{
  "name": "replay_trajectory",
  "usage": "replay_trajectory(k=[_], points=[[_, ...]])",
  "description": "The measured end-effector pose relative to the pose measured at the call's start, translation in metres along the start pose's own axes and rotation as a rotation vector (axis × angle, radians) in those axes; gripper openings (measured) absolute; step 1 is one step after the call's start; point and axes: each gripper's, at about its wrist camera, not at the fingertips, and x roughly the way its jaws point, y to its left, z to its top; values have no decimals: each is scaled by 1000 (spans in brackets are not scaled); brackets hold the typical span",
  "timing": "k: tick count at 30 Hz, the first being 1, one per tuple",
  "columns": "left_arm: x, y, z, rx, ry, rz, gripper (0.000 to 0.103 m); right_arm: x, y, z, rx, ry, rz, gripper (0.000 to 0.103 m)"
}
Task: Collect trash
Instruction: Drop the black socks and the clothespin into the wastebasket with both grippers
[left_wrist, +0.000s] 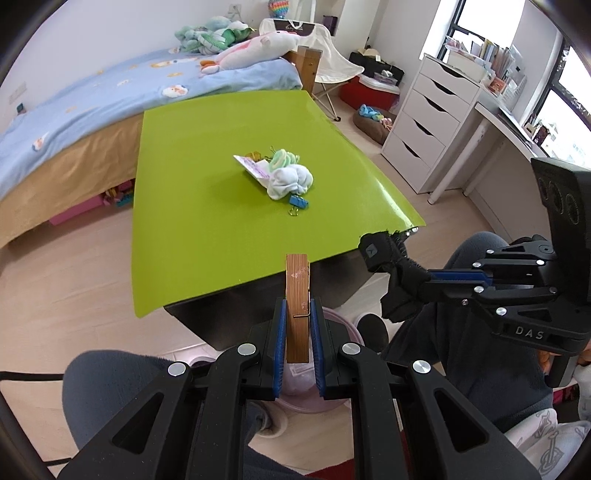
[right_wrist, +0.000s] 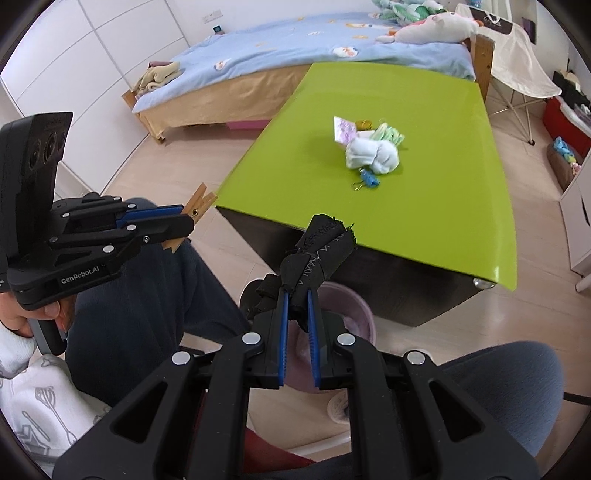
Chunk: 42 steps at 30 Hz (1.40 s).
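Two items are coming off the green table (left_wrist: 192, 206) toward the pink bin (right_wrist: 360, 314) at six o'clock. The right tongs (right_wrist: 295, 306) are pinching a black cloth scrap (right_wrist: 325, 243); the left tongs (left_wrist: 297, 325) are pinching a wooden clothespin (left_wrist: 297, 295). Neither is dropped yet. A heap is waiting at table centre: white sock (left_wrist: 291, 181), paper (left_wrist: 251, 166), blue binder clip (left_wrist: 298, 202).

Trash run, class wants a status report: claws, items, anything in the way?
Left claw shut on wooden clothespin. Right claw shut on black cloth scrap. Pink bin below, nothing blocking.
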Motion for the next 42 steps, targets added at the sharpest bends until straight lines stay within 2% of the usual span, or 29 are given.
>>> replay_trajectory(k=[4, 7, 9, 10, 11, 14, 22, 35, 36, 38, 39, 42], points=[[-1, -3, -1, 5, -1, -8, 13, 2, 3, -1, -5, 6, 13, 10], [-2, -4, 0, 11, -5, -15, 13, 4, 2, 0, -9, 15, 25, 16], [-1, -5, 0, 17, -6, -16, 13, 6, 1, 0, -3, 18, 23, 35], [-1, -5, 0, 18, -6, -17, 13, 6, -1, 0, 1, 15, 17, 57], [-1, -5, -1, 18, -5, -17, 13, 5, -2, -1, 10, 6, 16, 70], [0, -7, -3, 24, 3, -20, 13, 2, -7, -1, 38, -10, 3, 87], [7, -18, -5, 53, 30, -46, 13, -11, -18, 1, 81, -55, -38, 93], [14, -33, -4, 97, 56, -98, 14, -30, -36, 0, 133, -94, -70, 94], [15, -34, -4, 100, 57, -105, 19, -31, -37, 0, 136, -95, -71, 94], [17, -34, -3, 101, 60, -103, 43, -32, -37, -1, 138, -95, -71, 94], [17, -34, -3, 94, 50, -98, 63, -32, -38, -1, 139, -95, -73, 94], [16, -32, -2, 82, 28, -73, 87, -32, -38, 0, 140, -98, -73, 95]])
